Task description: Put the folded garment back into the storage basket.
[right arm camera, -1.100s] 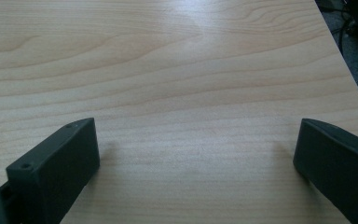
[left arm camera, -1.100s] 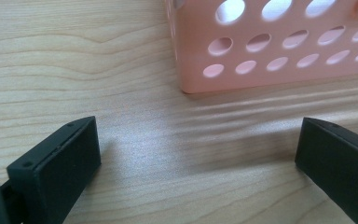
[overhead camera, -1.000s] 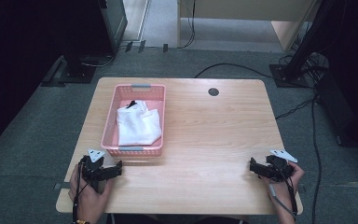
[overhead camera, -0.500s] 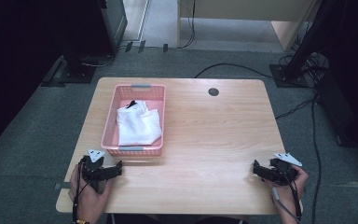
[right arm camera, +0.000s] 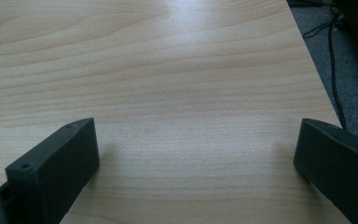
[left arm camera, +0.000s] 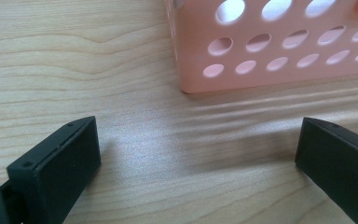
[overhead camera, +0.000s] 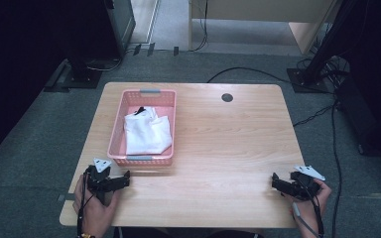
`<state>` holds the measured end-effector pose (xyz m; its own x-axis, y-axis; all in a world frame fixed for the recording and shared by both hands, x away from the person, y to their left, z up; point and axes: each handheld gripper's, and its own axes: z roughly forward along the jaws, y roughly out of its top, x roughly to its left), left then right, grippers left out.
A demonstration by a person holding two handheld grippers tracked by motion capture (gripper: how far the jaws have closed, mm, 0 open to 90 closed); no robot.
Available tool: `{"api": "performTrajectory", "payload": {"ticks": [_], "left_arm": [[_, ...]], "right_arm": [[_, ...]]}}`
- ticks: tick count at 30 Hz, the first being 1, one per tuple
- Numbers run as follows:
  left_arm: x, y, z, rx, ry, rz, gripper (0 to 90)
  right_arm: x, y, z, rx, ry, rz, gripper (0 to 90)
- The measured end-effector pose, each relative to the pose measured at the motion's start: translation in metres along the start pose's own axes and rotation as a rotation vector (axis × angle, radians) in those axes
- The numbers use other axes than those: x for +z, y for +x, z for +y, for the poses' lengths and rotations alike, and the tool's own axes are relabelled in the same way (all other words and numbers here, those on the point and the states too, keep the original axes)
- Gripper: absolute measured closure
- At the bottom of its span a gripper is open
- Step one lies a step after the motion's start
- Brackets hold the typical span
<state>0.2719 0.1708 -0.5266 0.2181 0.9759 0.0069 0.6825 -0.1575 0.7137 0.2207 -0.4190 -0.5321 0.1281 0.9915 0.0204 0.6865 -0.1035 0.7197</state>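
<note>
Light wood table (overhead camera: 228, 148) with visible grain, rounded corners, a dark round grommet (overhead camera: 227, 97) near its far edge. It stands on grey carpet (overhead camera: 39, 148). Black cables (overhead camera: 238, 73) run across the floor past the far edge and down the right side. A dark stand base (overhead camera: 79, 77) sits at far left, pale wood furniture (overhead camera: 258, 20) at the back; the left of the room is dark.

Pink perforated basket (overhead camera: 146, 94) on the left half of the table, long side running away from the person. A folded white cloth (overhead camera: 147, 131) lies inside it, with a small black bit at its far end.

Left gripper (overhead camera: 121, 179) at the near left corner, held in a hand (overhead camera: 96, 210), just beside the basket's near end; jaws spread wide, nothing between them. In the left gripper view the basket corner (left arm camera: 242, 70) sits just ahead over bare wood.

Right gripper (overhead camera: 276, 181) near the near right edge, jaws spread wide and empty; bare table (right arm camera: 168, 84) ahead in its own view.

Versus a second ago: right gripper has slid slightly right and nearer the person. Left gripper, basket and cloth unchanged.
</note>
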Motion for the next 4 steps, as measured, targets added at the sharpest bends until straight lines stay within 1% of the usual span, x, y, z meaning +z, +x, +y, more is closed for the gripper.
{"api": "performTrajectory", "payload": {"ticks": [4], "left_arm": [[0.0000, 0.0000, 0.0000, 0.000, 0.000, 0.000, 0.0]], "right_arm": [[-0.0002, -0.0002, -0.0001, 0.008, 0.001, -0.009, 0.0]]}}
